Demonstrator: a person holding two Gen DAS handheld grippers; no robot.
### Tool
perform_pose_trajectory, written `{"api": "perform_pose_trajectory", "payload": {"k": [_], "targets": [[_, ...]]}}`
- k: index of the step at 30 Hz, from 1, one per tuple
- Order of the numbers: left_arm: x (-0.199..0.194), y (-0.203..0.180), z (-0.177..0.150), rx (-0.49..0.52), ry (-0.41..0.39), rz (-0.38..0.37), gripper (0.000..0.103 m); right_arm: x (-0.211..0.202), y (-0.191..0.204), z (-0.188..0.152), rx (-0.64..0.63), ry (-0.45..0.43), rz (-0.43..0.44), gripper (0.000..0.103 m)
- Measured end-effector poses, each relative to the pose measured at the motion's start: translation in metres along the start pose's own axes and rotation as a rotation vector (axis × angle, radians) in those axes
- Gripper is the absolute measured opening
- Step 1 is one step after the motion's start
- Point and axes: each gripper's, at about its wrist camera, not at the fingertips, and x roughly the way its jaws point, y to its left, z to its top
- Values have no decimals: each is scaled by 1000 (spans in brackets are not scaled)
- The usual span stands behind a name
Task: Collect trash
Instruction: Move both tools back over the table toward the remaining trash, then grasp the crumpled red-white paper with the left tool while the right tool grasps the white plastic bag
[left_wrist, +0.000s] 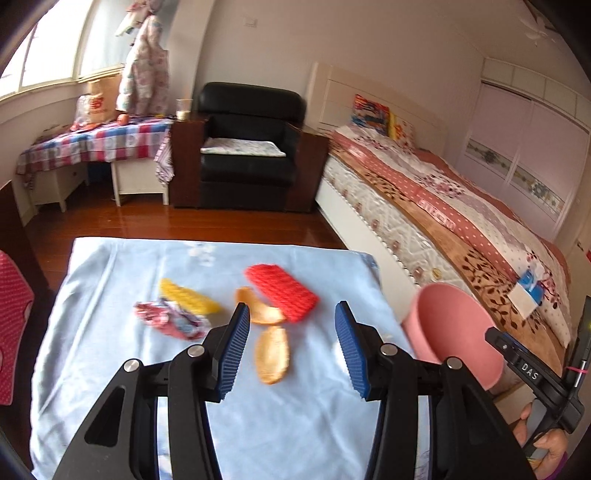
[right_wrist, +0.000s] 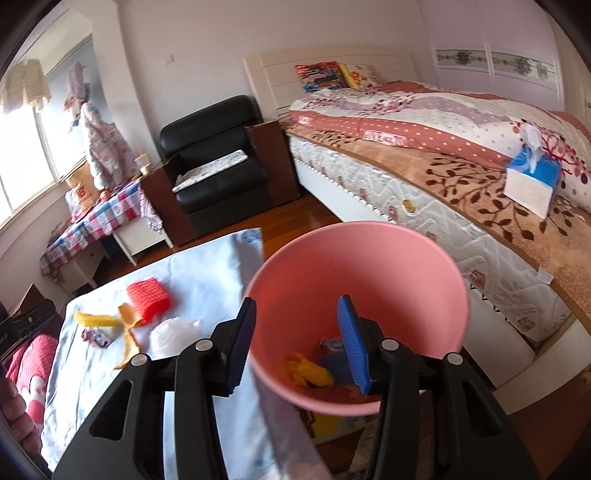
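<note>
a bedroom with a dark wood floor, a black armchair (left_wrist: 247, 147) at upper centre and a quilted bed (left_wrist: 443, 206) along the right. in the lower half, a counter draped in a pale blue cloth (left_wrist: 118, 332) carries the trash.

part of the job looks done: in the right wrist view a pink bin (right_wrist: 369, 266) fills the centre, just off the counter's right edge, with a yellow scrap (right_wrist: 308, 373) and a wrapper already at its bottom.

left on the cloth, mid-frame in the left wrist view: a red foam net (left_wrist: 282, 295), a yellow foam net (left_wrist: 188, 299), two orange peels (left_wrist: 271, 354) and a crumpled wrapper (left_wrist: 170, 319). the right view adds a clear plastic wad (right_wrist: 173, 332).

the left claw (left_wrist: 291, 347) is spread wide and empty above the peels. the right claw (right_wrist: 295, 339) straddles the bin's near rim, released, gripping nothing.
</note>
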Motion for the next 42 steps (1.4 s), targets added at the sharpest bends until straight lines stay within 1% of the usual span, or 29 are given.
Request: {"api": "perform_pose_trajectory", "payload": {"k": [8,13,17,23,24,27,29,33,38,42], "targets": [[-21,51,-14,-35,-9,76,47,-4,36,-14,-36,31,56,47],[-27,87,-26,-65,8,109,47,-1,57,-25,-59,59,79,47],[-22,104,-34,-87,35,123,47,5,70,-31,-74,76,94,47],[-5,111,-37,-87,50,140,47,14,85,-37,-87,96,108,47],[0,114,-36,-86,60,153,47,16,87,-37,-87,101,112,47],[21,124,-34,-109,95,160,47,20,92,-39,-93,106,117,47],[35,133,-31,-155,122,147,47,22,95,-40,-98,109,120,47],[60,142,-22,-241,135,128,47,27,97,-41,-103,116,116,47],[84,161,-9,-361,127,143,47,30,95,-40,-102,113,105,47],[111,174,-8,-419,182,164,47,34,96,-39,-100,116,107,47]]}}
